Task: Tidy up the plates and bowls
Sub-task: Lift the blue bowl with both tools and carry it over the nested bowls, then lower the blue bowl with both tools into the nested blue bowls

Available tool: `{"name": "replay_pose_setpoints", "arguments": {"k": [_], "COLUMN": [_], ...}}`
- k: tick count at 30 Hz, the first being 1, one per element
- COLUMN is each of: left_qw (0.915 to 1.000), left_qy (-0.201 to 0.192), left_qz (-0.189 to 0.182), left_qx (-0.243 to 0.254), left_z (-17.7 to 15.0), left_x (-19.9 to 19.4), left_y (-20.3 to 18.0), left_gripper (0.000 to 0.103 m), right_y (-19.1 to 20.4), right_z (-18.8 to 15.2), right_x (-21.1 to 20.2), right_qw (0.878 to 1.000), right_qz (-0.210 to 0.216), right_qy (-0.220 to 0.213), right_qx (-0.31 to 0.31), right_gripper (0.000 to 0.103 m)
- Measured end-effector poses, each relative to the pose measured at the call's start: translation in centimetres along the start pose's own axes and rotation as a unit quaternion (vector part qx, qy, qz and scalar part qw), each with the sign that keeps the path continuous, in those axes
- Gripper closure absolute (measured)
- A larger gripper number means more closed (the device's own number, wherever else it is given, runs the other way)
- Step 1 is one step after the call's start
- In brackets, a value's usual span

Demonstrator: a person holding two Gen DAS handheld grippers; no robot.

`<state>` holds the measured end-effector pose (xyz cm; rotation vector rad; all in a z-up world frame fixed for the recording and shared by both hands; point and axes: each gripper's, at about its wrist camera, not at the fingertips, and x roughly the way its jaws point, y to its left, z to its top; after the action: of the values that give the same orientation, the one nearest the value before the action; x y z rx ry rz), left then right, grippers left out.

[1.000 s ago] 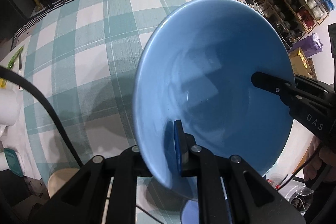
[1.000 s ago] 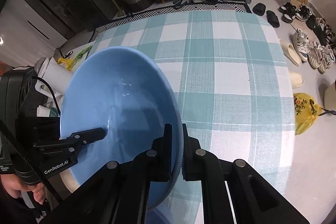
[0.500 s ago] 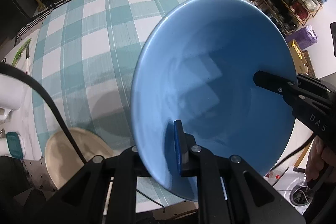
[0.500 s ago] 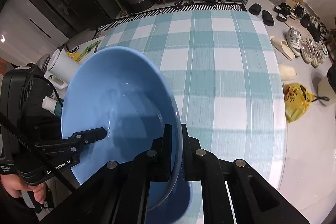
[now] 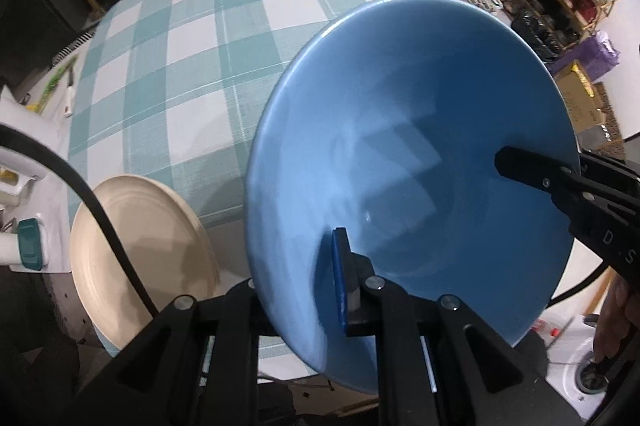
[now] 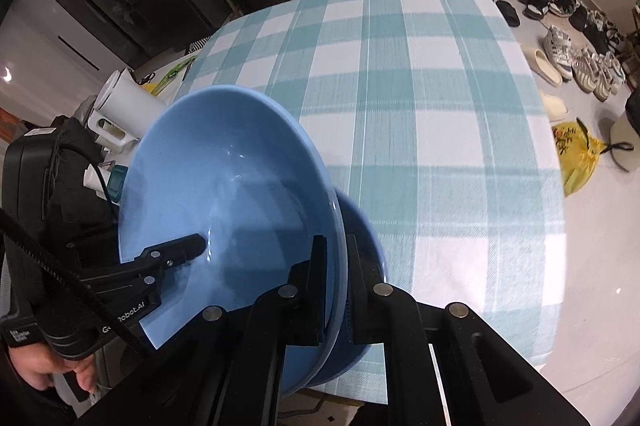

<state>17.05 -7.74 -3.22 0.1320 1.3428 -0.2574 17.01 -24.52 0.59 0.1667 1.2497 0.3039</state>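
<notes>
Over the table's (image 5: 248, 38) near edge, I keep both grippers, left (image 5: 320, 290) and right (image 6: 335, 286), pinching the blue bowl's (image 5: 400, 154) opposite rims, level, toward the cream plate (image 5: 136, 250).

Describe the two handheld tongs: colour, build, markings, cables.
Both tongs are matte black with flat bar linkages joined by silver round pivot pins. The left tongs carry a blue pad on one finger; seen from the right camera its body reads "GenRobot.AI", with a small white label and a black cable. The right tongs have black fingers; from the left camera white letters "D S" show, with a black cable trailing.
</notes>
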Motion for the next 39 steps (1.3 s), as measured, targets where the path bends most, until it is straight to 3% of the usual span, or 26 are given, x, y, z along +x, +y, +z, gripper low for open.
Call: {"name": "replay_pose_setpoints", "arguments": {"k": [4, 7, 11, 39], "left_qw": [0.9998, 0.9994, 0.9968, 0.9876], "left_qy": [-0.009, -0.032, -0.061, -0.108], "left_qz": [0.019, 0.011, 0.05, 0.104], "left_qx": [0.005, -0.008, 0.012, 0.045], "left_z": [-1.1, -1.6, -2.3, -4.0], "left_x": [1.0, 1.1, 1.6, 2.9], "left_y": [-0.2, 0.2, -0.7, -2.3], "left_gripper": [0.091, 0.091, 0.091, 0.082], "right_y": [-0.2, -0.2, -0.3, 1.4], "right_z": [-1.1, -1.6, -1.9, -3.3], "right_x": [1.1, 1.7, 2.3, 2.5], "right_qw": [1.0, 1.0, 1.0, 0.99], "right_qz": [-0.001, -0.002, -0.013, -0.103], "right_qy": [0.007, 0.008, 0.01, -0.002], "right_qx": [0.0, -0.004, -0.011, -0.093], "right_gripper": [0.096, 0.096, 0.096, 0.094]}}
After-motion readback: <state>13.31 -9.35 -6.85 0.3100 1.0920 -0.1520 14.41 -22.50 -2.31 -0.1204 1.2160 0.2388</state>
